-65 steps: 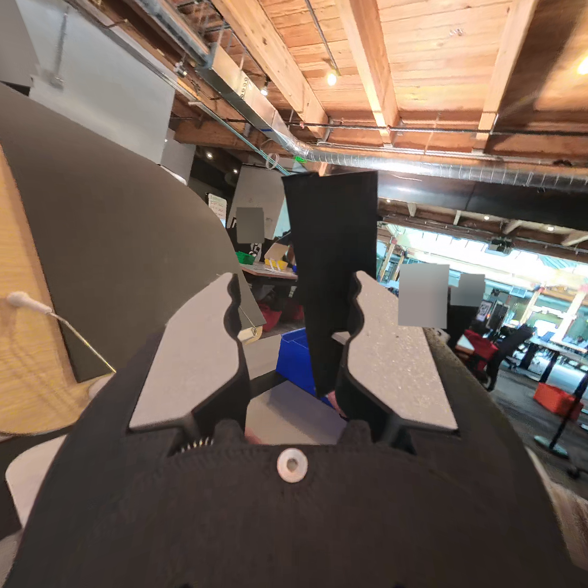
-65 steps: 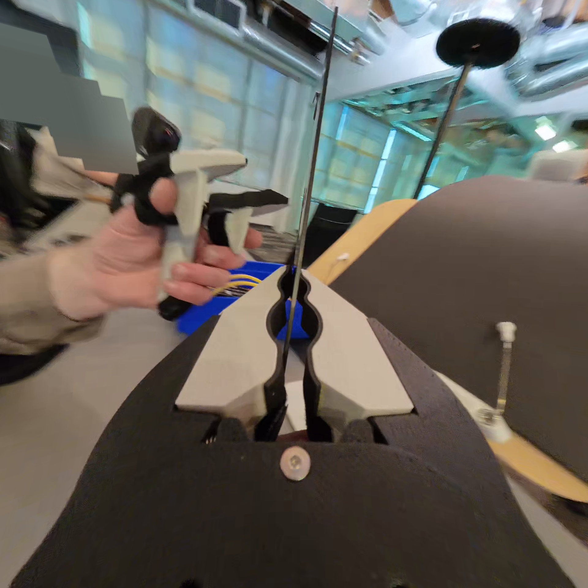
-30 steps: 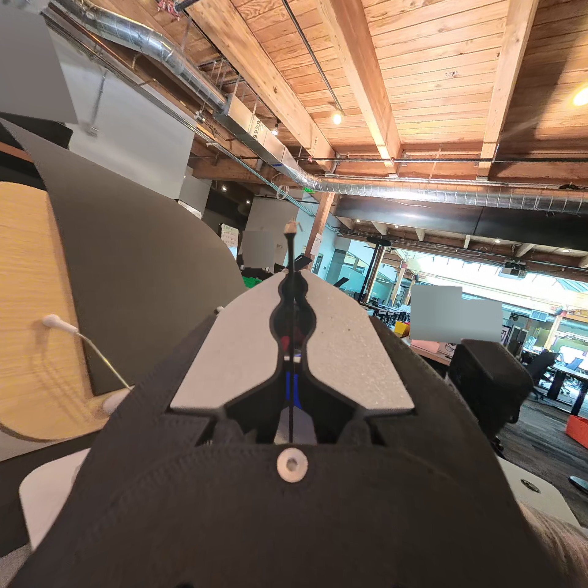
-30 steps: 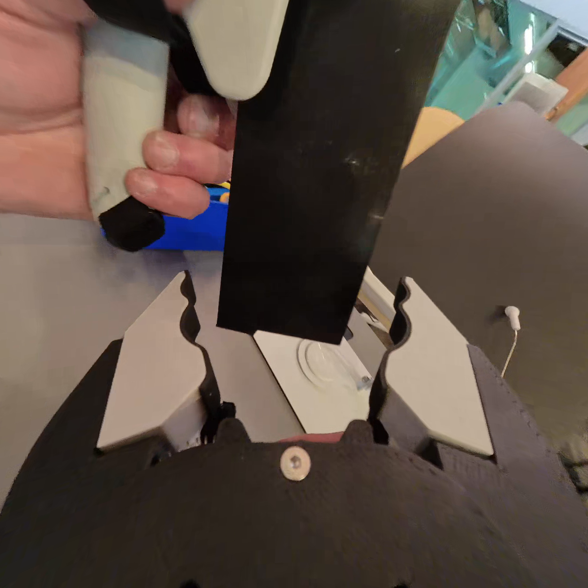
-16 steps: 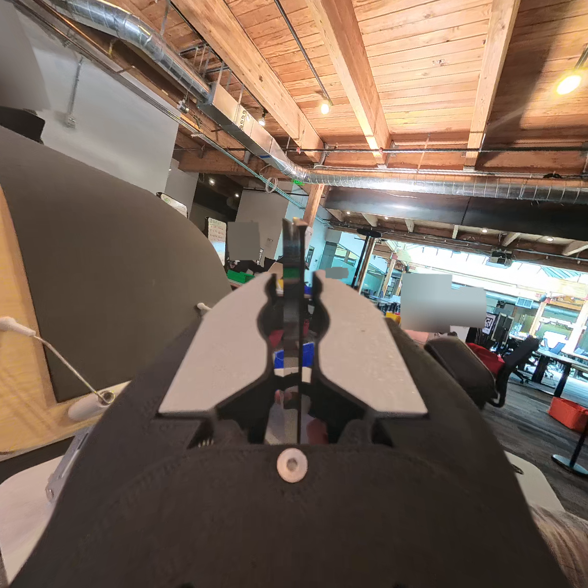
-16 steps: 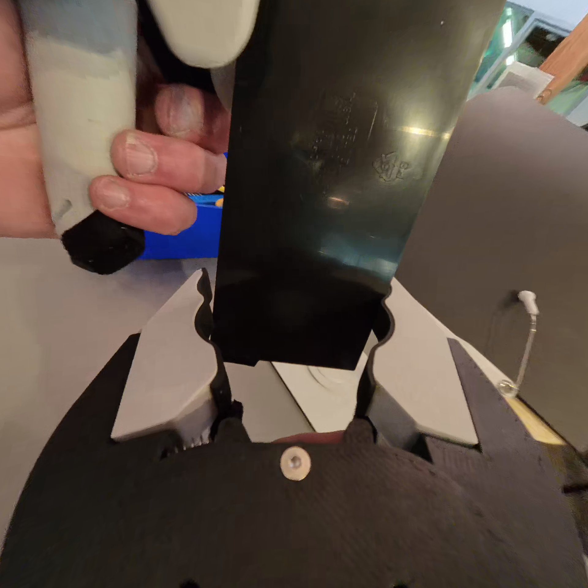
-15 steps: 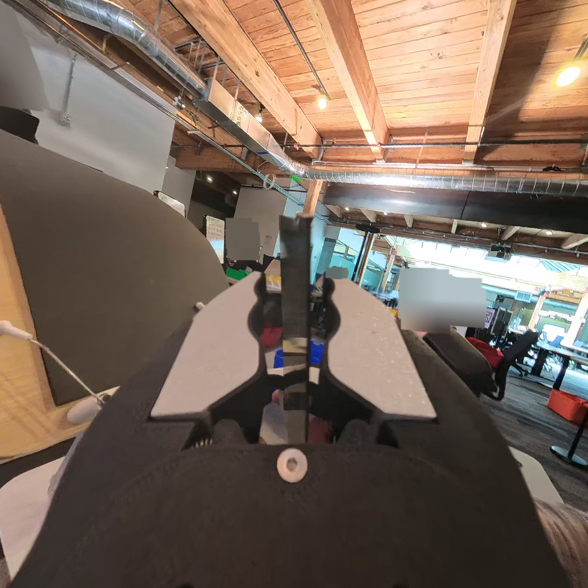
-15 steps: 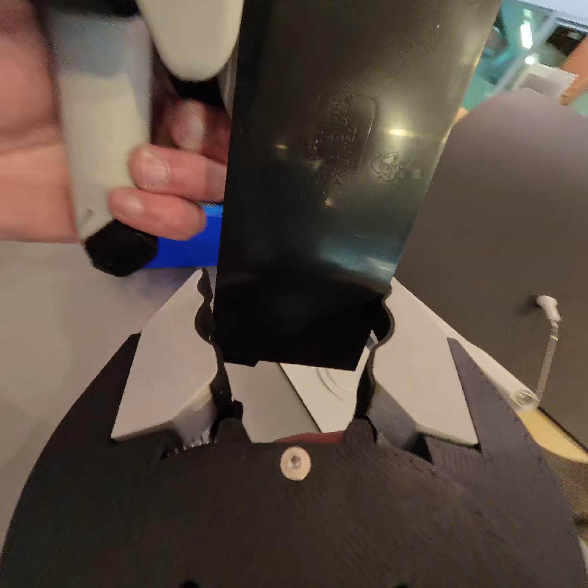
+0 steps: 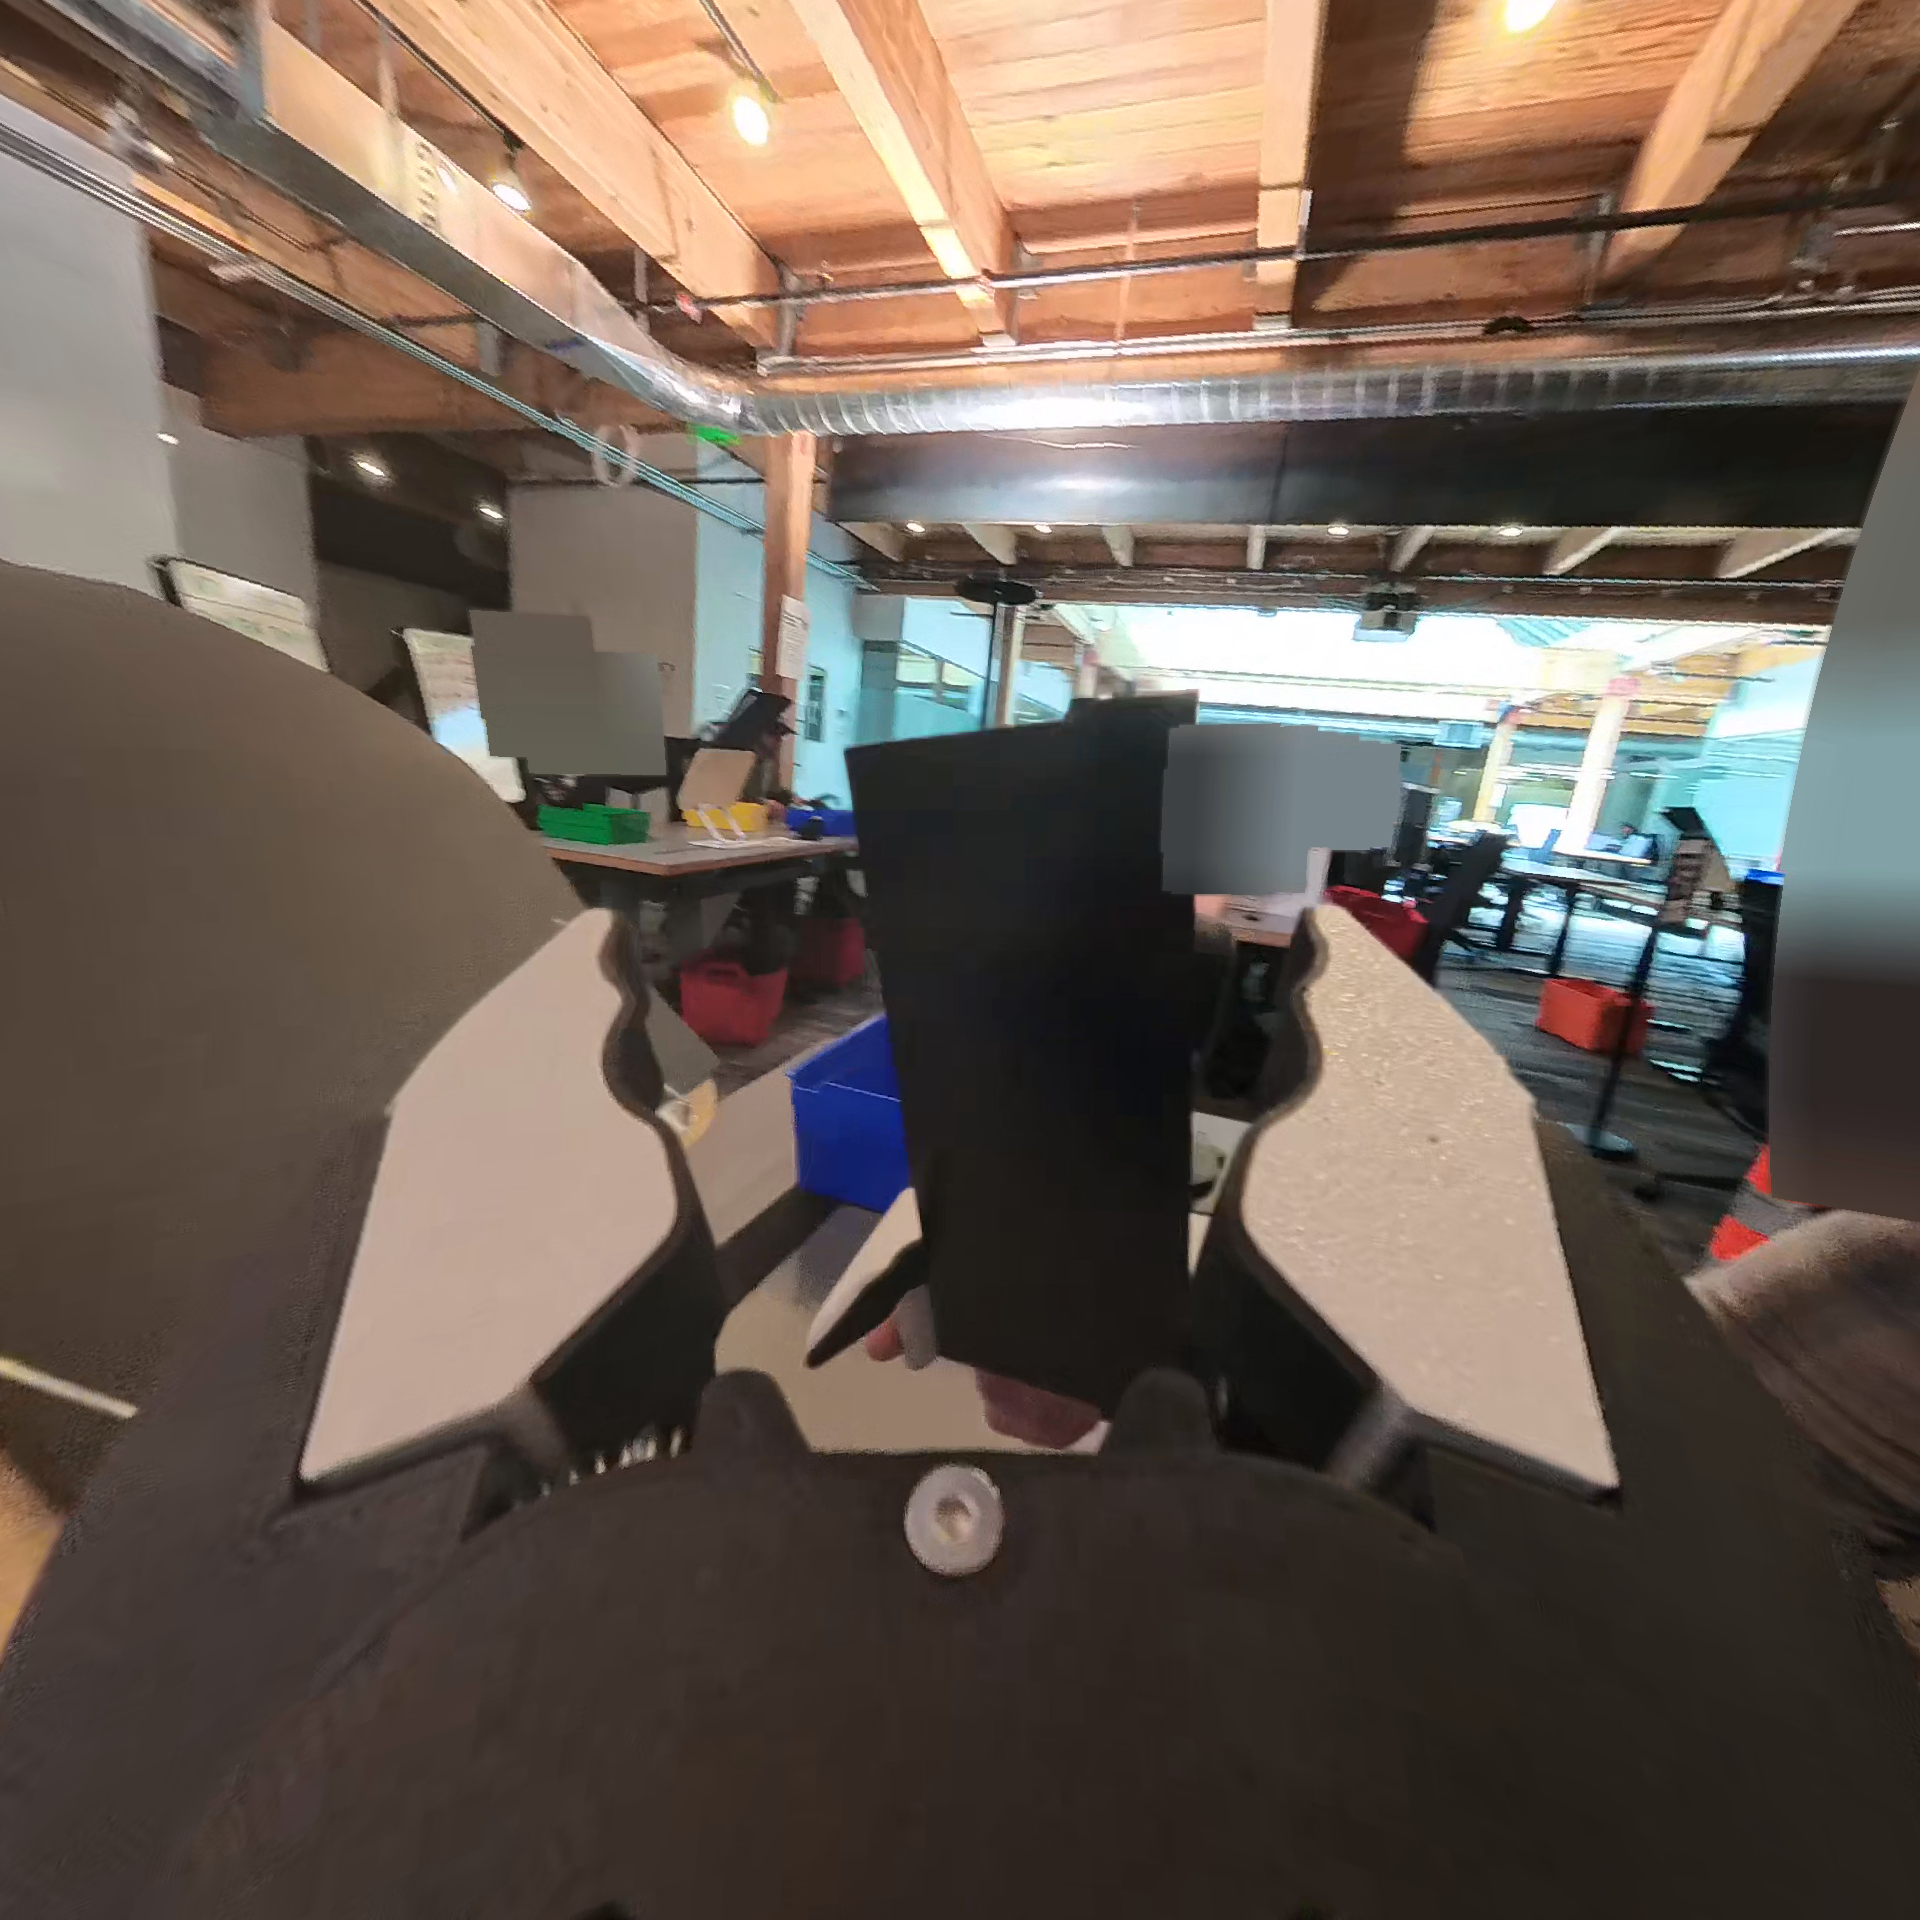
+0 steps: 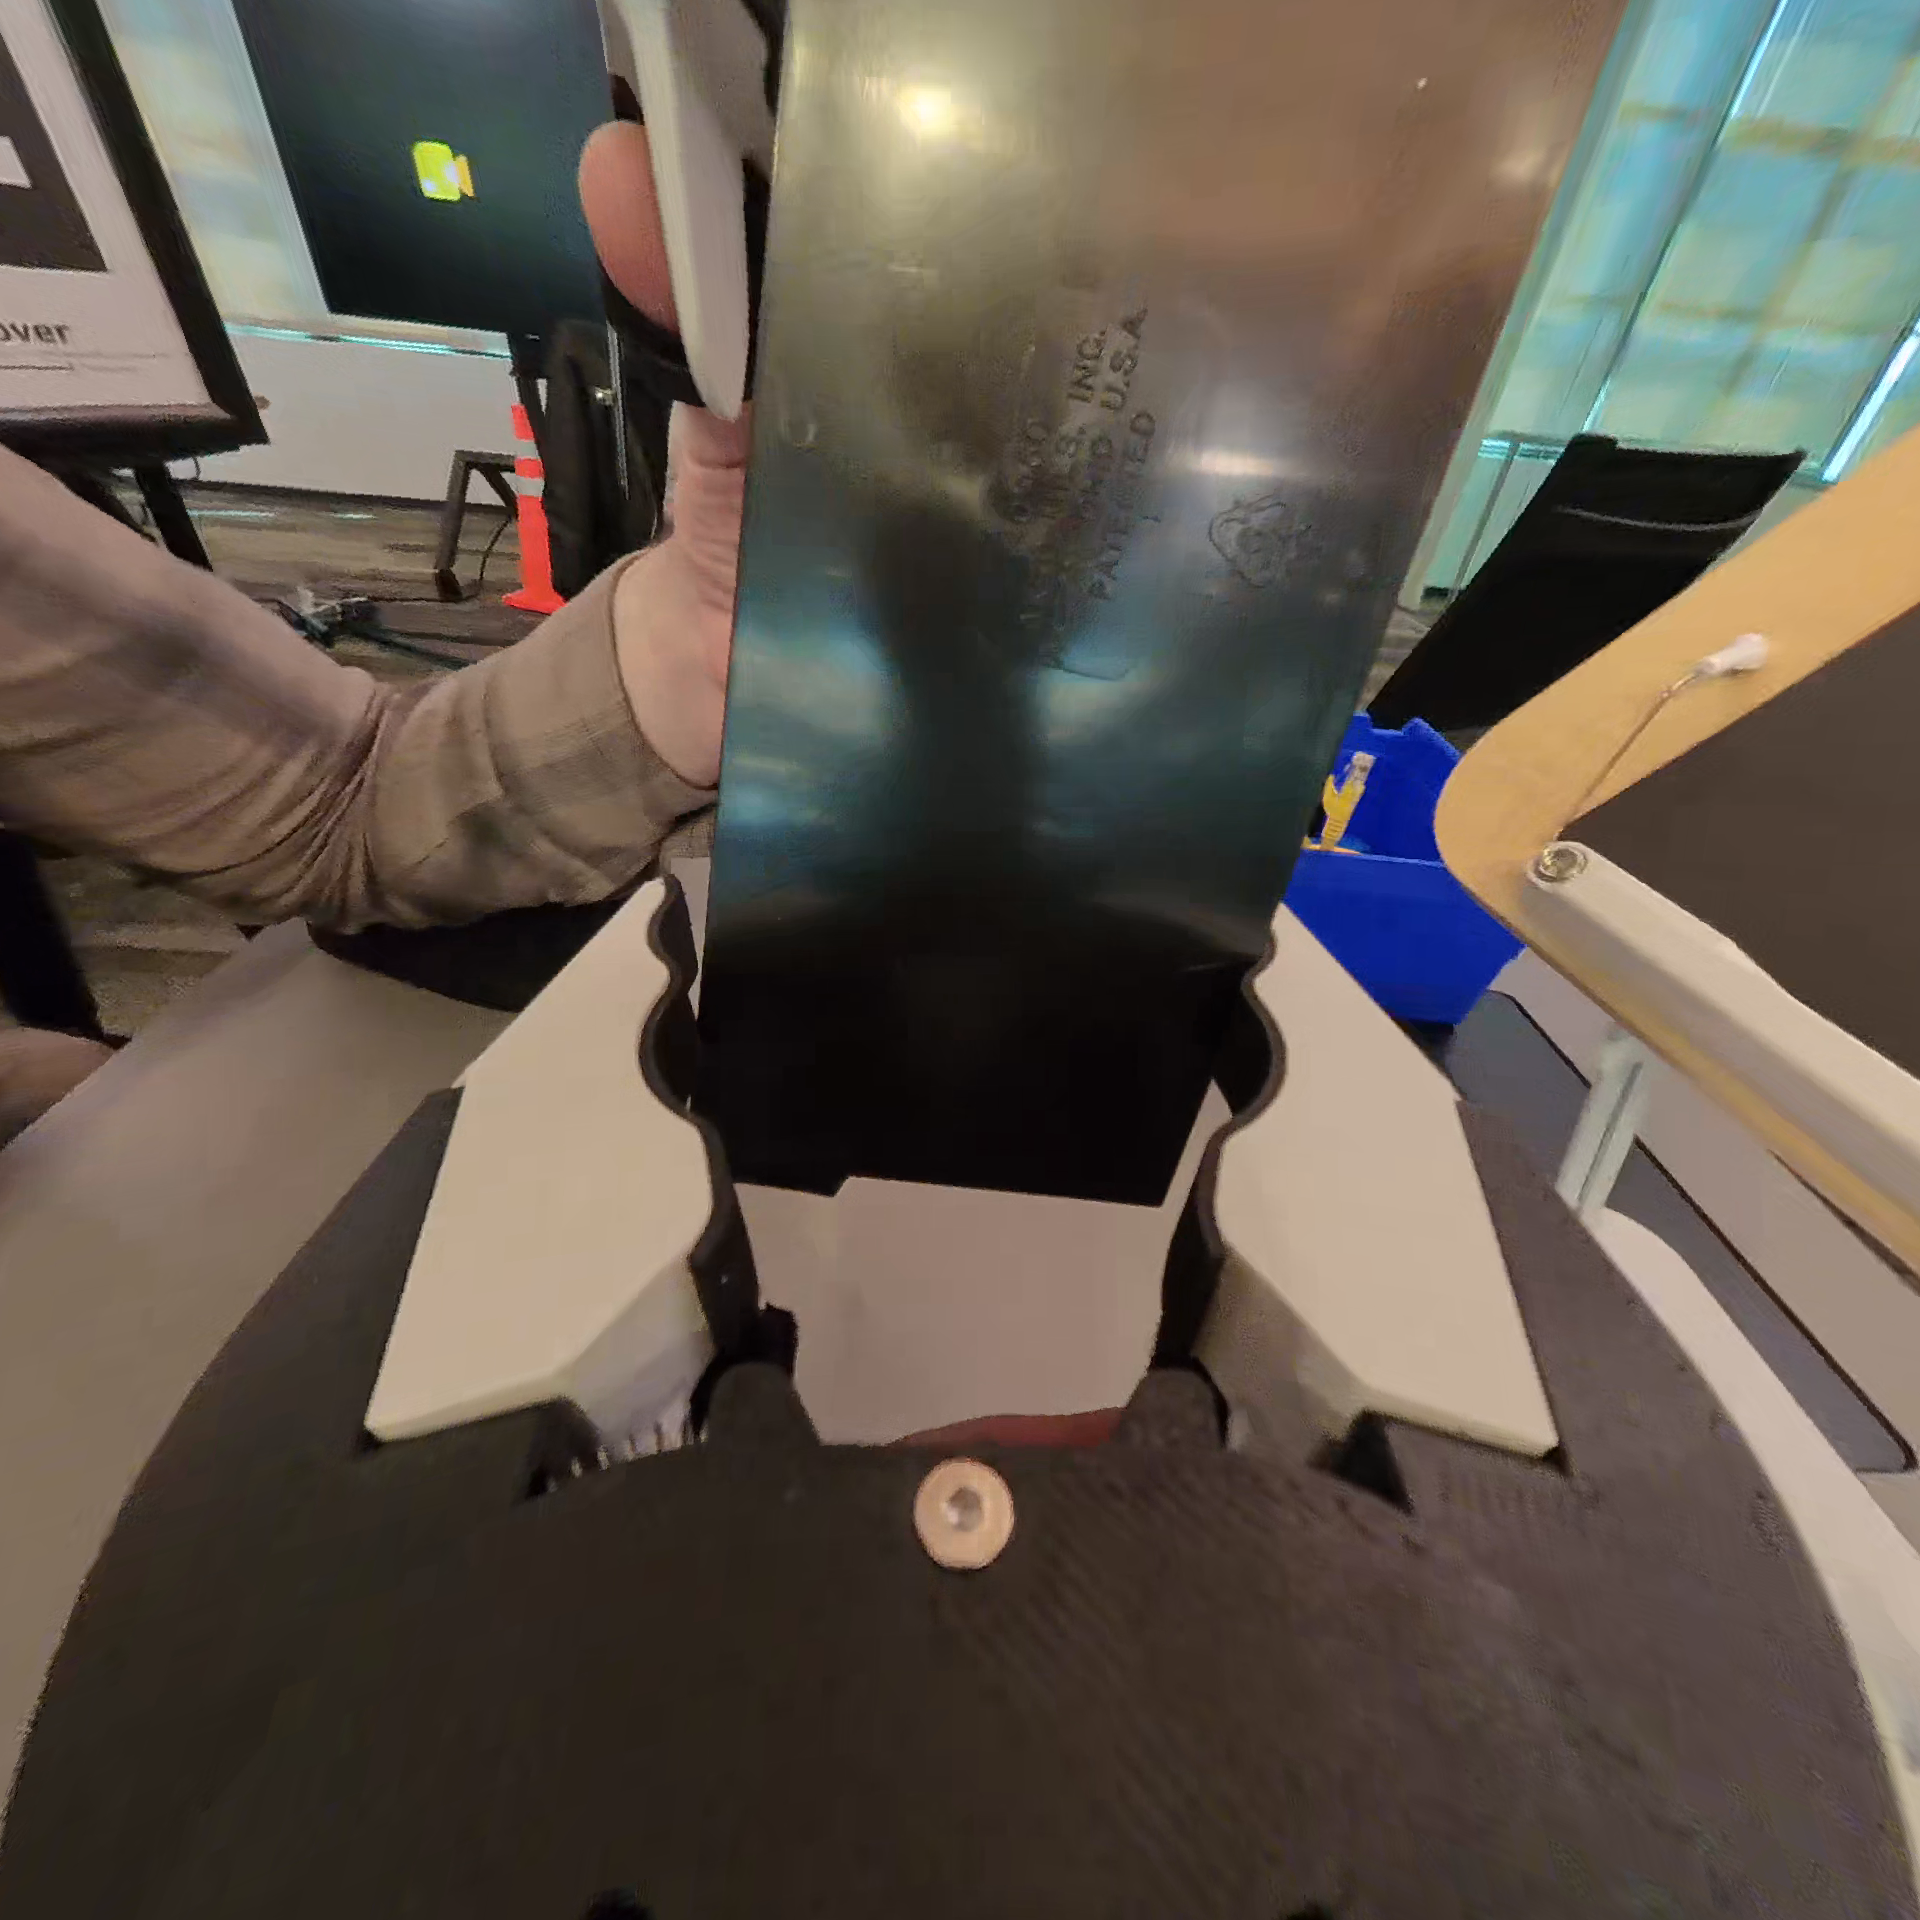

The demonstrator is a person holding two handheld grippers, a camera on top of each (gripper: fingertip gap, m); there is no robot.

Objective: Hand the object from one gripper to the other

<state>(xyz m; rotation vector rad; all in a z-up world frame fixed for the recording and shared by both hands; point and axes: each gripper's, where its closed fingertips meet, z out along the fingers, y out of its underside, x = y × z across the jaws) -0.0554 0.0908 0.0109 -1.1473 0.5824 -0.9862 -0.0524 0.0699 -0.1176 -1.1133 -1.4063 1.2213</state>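
Observation:
The object is a flat, glossy black plastic plate (image 10: 1039, 520), held upright. My right gripper (image 10: 966, 920) is shut across its lower end, one finger pressing on each side edge. In the left wrist view the plate (image 9: 1039, 987) stands between the wide-open fingers of my left gripper (image 9: 961, 925), closer to the right finger; I see no contact with either pad. A white finger (image 9: 862, 1288) of the right gripper shows under the plate there. In the right wrist view a white finger (image 10: 707, 208) of the left gripper and the hand holding it sit beside the plate's upper left edge.
A blue bin (image 10: 1392, 935) stands on the grey table (image 10: 156, 1195) behind the plate; it also shows in the left wrist view (image 9: 842, 1122). A curved wooden panel with a dark face (image 10: 1558, 748) stands at the right. A person's sleeve (image 10: 260, 748) crosses the left side. Tip to tip, the grippers are about 12 centimetres apart.
The left gripper was shut on the plate's face, then opened wide. The right gripper, open a second ago, closed on the plate's side edges and holds it.

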